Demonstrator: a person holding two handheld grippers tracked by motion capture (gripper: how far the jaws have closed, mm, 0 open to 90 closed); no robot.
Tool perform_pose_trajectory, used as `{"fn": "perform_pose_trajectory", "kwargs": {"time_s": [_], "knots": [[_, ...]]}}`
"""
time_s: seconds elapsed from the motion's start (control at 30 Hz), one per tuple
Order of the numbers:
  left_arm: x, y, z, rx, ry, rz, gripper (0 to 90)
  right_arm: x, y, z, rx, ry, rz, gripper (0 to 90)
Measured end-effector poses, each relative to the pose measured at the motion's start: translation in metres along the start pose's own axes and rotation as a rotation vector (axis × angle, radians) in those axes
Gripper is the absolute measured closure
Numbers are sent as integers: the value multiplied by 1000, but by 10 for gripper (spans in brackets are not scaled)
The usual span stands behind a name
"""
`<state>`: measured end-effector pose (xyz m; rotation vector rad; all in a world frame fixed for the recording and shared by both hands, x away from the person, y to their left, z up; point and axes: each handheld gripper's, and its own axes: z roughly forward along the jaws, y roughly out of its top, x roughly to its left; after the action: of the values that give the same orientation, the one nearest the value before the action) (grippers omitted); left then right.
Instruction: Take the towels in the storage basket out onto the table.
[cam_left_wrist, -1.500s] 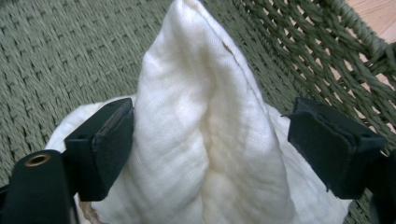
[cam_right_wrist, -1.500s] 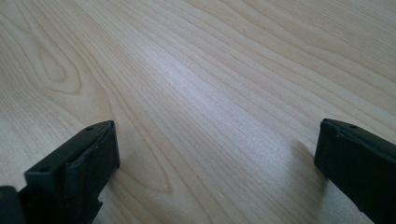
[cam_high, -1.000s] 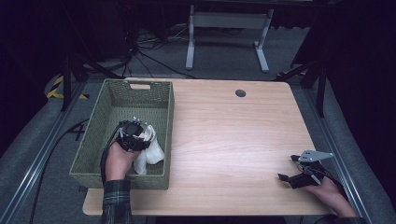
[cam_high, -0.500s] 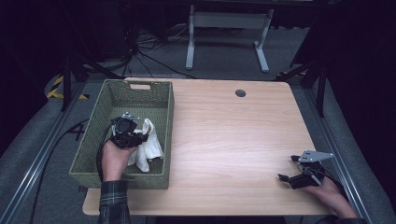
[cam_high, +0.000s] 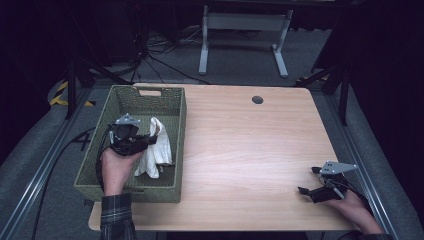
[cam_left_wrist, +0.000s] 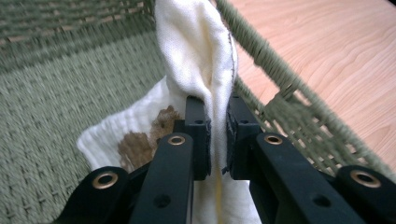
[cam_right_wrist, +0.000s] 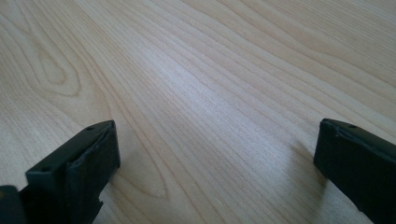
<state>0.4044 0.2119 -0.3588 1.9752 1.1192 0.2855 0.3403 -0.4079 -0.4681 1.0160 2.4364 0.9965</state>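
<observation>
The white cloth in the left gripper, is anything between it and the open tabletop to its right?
Yes. The white cloth, pinched in the left gripper, hangs inside the green woven basket. The basket's right wall stands between it and the wooden table, so it likely needs lifting over the rim.

A white cloth (cam_left_wrist: 205, 60) with a brown stain on its lower fold is pinched between the two jaws. A narrow, bunched fold of it rises straight up above the jaw tips. The rest hangs down below and to the left of them, spreading as a crumpled flap. The stain lies just left of the left jaw.
</observation>
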Motion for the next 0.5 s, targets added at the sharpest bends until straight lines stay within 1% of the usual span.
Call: {"fn": "perform_pose_trajectory", "kwargs": {"time_s": [0.07, 0.13, 0.2, 0.33, 0.37, 0.4, 0.5], "knots": [[-1, 3, -5, -24, -4, 0, 822, 0, 0, 0, 0, 0, 0, 5], [-4, 6, -11, -58, -23, -1, 823, 0, 0, 0, 0, -1, 1, 5], [-8, 10, -16, -90, -39, 7, 824, 0, 0, 0, 0, 0, 0, 5], [-16, 20, -28, -135, -41, 27, 823, 0, 0, 0, 0, -1, 1, 5], [-17, 22, -30, -142, -55, 28, 824, 0, 0, 0, 0, 0, 1, 5], [-19, 24, -34, -158, -62, 36, 824, 0, 0, 0, 0, -1, 1, 5], [-25, 30, -40, -184, -82, 43, 824, 0, 0, 0, 0, -1, 1, 5]]}}
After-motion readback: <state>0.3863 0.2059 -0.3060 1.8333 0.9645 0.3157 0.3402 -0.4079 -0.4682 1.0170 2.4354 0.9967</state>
